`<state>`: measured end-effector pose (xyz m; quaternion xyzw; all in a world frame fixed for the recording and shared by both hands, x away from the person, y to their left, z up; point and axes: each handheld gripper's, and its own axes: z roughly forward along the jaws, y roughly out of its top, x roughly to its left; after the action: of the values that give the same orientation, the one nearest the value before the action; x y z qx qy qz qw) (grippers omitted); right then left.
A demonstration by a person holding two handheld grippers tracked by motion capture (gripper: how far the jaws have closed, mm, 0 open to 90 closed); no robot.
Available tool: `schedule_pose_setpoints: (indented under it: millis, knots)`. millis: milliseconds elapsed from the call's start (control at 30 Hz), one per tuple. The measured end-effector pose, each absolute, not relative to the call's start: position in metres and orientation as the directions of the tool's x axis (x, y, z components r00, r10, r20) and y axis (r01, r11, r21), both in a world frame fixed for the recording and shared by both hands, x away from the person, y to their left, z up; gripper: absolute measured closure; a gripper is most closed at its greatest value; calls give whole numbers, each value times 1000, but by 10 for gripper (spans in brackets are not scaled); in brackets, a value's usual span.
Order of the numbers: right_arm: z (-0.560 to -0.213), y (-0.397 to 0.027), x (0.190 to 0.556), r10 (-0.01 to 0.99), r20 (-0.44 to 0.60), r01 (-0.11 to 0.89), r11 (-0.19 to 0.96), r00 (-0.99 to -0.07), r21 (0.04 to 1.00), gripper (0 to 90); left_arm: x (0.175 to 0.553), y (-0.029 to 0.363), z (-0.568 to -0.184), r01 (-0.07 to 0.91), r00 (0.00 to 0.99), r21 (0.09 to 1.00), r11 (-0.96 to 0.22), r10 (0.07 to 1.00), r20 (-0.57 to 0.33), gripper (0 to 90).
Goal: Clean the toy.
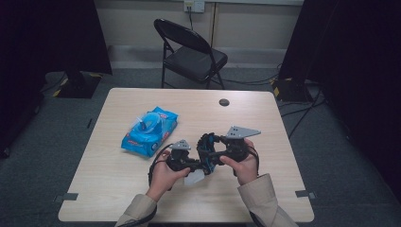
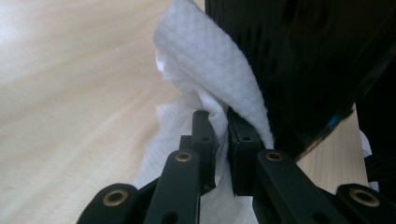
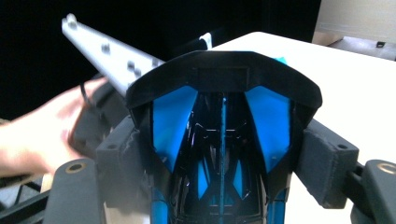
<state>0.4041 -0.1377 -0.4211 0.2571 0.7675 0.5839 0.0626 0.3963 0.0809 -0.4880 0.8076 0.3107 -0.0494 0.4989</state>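
Far left on the wooden table point(image 1: 118, 189): blue wet-wipe packet point(image 1: 149, 131), lying flat, well apart from both hands. Left gripper point(image 1: 193, 166), near the table's middle: jaws clenched on a white wipe point(image 2: 212, 70), whose loose folds hang over the tabletop and touch the black and blue toy car point(image 3: 222, 135). Right gripper point(image 1: 213, 152), just right of it: pads pressed on both flanks of the toy car, held just above the table.
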Motion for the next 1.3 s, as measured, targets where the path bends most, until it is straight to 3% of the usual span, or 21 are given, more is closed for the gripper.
schedule_pose_setpoints:
  millis: [267, 667, 933, 1300]
  knots:
    - [-421, -147, 406, 484, 214, 328, 164, -849, 930, 255, 394, 85, -491, 559, 799, 770, -308, 449, -400, 834]
    - [-426, -154, 407, 498, 211, 339, 182, -841, 923, 255, 411, 124, -436, 505, 786, 843, -184, 501, -361, 834]
    - [-428, -151, 403, 481, 204, 333, 200, -853, 921, 255, 418, 110, -417, 470, 812, 859, -204, 481, -330, 834]
    - [-425, -151, 397, 478, 196, 322, 197, -856, 926, 254, 415, 86, -435, 480, 827, 837, -261, 453, -334, 833]
